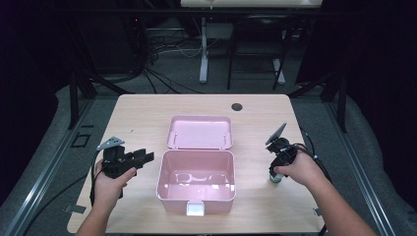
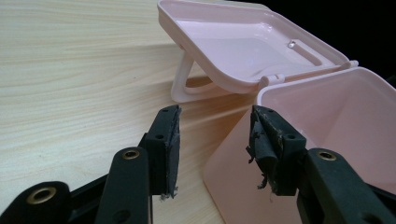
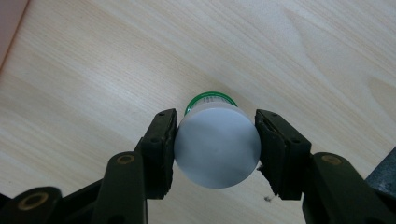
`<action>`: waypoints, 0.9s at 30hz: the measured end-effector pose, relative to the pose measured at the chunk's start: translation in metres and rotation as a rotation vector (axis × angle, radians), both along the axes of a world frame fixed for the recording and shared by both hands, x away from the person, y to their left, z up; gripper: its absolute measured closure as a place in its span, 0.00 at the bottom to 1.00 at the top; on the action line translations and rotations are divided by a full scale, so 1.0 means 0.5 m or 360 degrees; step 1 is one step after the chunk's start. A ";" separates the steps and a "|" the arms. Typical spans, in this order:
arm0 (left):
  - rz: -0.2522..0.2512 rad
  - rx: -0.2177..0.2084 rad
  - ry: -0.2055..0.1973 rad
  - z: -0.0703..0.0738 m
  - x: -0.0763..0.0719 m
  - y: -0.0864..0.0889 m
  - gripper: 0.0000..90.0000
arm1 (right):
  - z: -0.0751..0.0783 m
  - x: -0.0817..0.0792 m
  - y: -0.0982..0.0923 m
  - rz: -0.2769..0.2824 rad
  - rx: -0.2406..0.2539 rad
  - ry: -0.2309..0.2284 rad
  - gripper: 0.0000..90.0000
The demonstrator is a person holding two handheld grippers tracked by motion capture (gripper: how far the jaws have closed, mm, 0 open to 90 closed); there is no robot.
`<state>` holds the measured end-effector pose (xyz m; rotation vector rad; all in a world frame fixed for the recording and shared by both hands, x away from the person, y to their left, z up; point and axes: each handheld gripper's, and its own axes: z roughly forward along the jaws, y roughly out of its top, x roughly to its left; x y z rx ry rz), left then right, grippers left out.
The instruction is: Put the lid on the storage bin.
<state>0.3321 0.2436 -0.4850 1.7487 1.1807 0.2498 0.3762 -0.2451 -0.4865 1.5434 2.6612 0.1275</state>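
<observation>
Right gripper view — right gripper (image 3: 215, 144) clamps white-capped jar (image 3: 217, 147) at frame centre; lift straight, keep upright. Left gripper (image 2: 215, 144) wide, empty — beside pink box (image 2: 327, 126).

A wooden table (image 1: 147, 108) with a dark round hole (image 1: 237, 106); cables (image 1: 162, 54) on the floor behind.

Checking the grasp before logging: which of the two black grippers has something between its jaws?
The right gripper: its jaws flank a small white-capped jar with a green band. The left gripper stands open with nothing between, beside the open pink plastic box.
</observation>
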 end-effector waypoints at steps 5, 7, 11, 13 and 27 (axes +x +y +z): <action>0.0000 0.0001 0.0002 0.000 0.000 0.001 0.59 | 0.016 -0.002 0.005 0.0016 -0.0010 -0.0002 0.55; 0.0001 -0.0004 -0.0001 0.000 0.000 0.001 0.59 | 0.023 -0.004 0.009 0.0021 -0.0015 0.0001 0.55; 0.0009 0.0002 -0.0006 0.001 0.000 0.003 0.59 | 0.040 -0.007 0.017 0.0054 -0.0027 -0.0011 0.56; 0.0016 0.0006 -0.0014 0.003 0.000 0.006 0.59 | 0.052 -0.010 0.023 0.0069 -0.0031 -0.0016 0.55; 0.0055 0.0014 -0.0032 0.008 -0.001 0.018 0.59 | 0.124 -0.023 0.074 0.0186 -0.0025 -0.0017 0.56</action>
